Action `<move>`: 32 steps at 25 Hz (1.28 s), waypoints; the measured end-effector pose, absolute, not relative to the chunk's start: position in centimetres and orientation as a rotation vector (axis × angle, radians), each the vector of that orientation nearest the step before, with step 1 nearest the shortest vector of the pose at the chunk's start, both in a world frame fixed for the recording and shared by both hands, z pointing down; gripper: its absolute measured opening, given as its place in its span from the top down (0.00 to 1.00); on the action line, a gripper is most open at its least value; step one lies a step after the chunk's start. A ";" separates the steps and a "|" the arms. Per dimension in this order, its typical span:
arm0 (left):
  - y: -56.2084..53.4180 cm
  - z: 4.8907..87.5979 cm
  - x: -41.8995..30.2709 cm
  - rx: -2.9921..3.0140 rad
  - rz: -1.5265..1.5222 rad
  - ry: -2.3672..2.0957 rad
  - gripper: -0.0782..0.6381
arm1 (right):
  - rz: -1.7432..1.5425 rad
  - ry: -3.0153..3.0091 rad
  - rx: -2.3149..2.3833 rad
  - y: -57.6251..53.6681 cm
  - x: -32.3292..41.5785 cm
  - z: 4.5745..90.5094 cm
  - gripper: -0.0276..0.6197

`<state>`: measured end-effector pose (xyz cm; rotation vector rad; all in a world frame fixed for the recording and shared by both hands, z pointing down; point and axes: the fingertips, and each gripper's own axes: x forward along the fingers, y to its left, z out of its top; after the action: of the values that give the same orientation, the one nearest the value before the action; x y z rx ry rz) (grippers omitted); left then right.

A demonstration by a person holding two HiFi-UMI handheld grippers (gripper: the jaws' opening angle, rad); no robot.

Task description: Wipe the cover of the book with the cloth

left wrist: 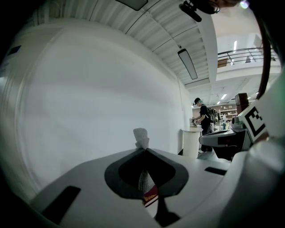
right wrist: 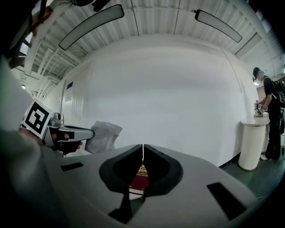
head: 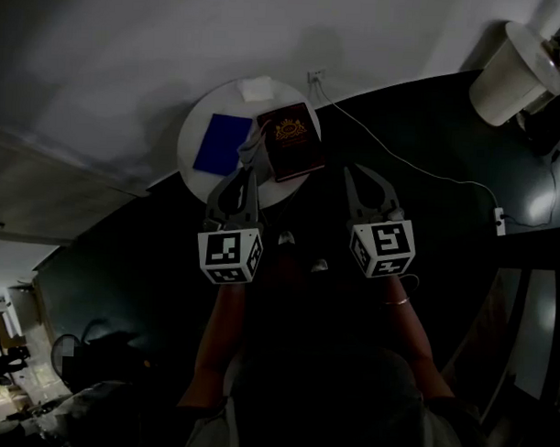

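Our left gripper [head: 249,176], jaws clamped on the grey cloth [head: 249,151], hovers at the left edge of the dark red book [head: 292,140] lying lengthwise near-to-far on the round table [head: 187,143], nearer it than our right gripper [head: 355,179], jaws pressed together and empty, at its near right.

Arms forward, side by side; left gripper [head: 251,175] jaws pinch cloth [left wrist: 141,137], right gripper [head: 349,174] jaws together
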<state>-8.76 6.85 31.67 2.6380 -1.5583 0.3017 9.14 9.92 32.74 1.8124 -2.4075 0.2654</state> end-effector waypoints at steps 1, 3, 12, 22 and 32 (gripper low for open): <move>6.6 31.7 -8.7 2.640 0.308 -1.560 0.86 | 0.266 -2.409 1.816 9.7 9.3 32.7 0.91; 5.9 31.8 -8.6 2.642 0.316 -1.559 0.86 | 0.269 -2.407 1.824 9.0 9.5 32.9 0.91; -0.5 33.7 -8.3 2.610 0.322 -1.540 0.86 | 0.281 -2.365 1.817 3.3 10.2 34.0 0.91; -10.9 36.4 -8.3 2.589 0.362 -1.464 0.86 | 0.332 -2.304 1.832 -6.9 10.3 35.5 0.91; -15.1 37.7 -9.6 2.550 0.360 -1.441 0.86 | 0.376 -2.294 1.823 -12.1 9.1 36.2 0.91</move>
<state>-9.58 -15.07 37.74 2.5499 -1.4414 0.3602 9.08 -12.06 36.20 1.8227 -2.2939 0.3764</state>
